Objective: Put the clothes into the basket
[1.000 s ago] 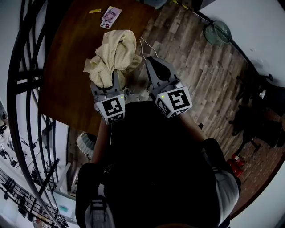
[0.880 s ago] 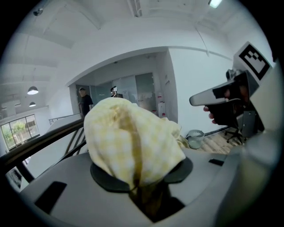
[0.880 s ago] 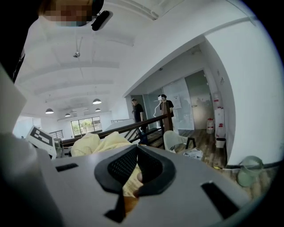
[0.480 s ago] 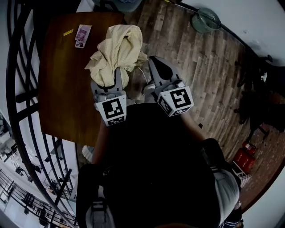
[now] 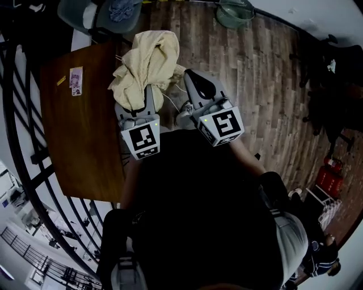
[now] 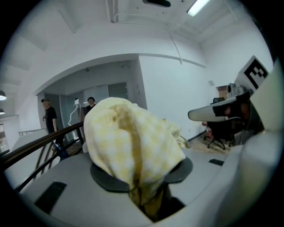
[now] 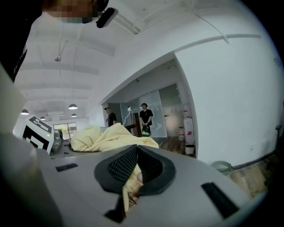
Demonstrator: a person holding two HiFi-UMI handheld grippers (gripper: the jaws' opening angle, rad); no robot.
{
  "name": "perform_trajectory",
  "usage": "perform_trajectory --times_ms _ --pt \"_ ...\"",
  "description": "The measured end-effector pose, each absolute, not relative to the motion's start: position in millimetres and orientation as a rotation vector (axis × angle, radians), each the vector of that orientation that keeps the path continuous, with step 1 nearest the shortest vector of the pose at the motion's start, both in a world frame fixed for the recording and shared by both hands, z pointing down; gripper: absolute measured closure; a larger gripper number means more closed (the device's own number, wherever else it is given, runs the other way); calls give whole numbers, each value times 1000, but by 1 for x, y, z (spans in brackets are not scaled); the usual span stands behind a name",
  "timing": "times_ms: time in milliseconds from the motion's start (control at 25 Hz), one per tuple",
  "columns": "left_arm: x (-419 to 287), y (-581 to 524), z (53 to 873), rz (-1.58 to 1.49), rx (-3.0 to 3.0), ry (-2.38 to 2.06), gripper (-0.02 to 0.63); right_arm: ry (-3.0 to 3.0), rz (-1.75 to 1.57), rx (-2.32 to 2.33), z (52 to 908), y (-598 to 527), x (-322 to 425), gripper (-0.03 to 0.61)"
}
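Observation:
A crumpled pale yellow garment hangs bunched between both grippers, held in the air in front of the person, over the table's edge and the wooden floor. My left gripper is shut on it; in the left gripper view the cloth bulges over the jaws and hides the pads. My right gripper is shut on a thin fold of the same cloth, pinched low between its ribbed pads. A green basket stands on the floor by the far wall and also shows in the right gripper view.
A dark wooden table with a small card is at the left, with a black railing beyond it. A chair with blue cloth stands at top left. Red cans sit at the right. Two people stand far off.
The view has swung right: the table slid to the left and the green basket moved toward the top centre. Both grippers kept their hold on the yellow garment and travelled with it.

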State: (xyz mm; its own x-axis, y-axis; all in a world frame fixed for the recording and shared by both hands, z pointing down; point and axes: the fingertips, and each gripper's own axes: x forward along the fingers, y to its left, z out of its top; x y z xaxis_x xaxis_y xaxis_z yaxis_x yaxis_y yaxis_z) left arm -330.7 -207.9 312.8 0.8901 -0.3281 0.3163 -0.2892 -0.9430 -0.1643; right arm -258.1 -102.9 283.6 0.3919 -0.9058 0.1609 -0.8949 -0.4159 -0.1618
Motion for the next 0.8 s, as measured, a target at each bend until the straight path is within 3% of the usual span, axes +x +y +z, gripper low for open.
perform_trajectory --times_ms 400,800 --pt "-245 -145 306 -450 -2976 255 445 1568 -193 -2721 268 -47 -196 568" --pt "-166 -122 316 -428 -2987 70 444 1422 -241 -2805 282 -29 -131 568"
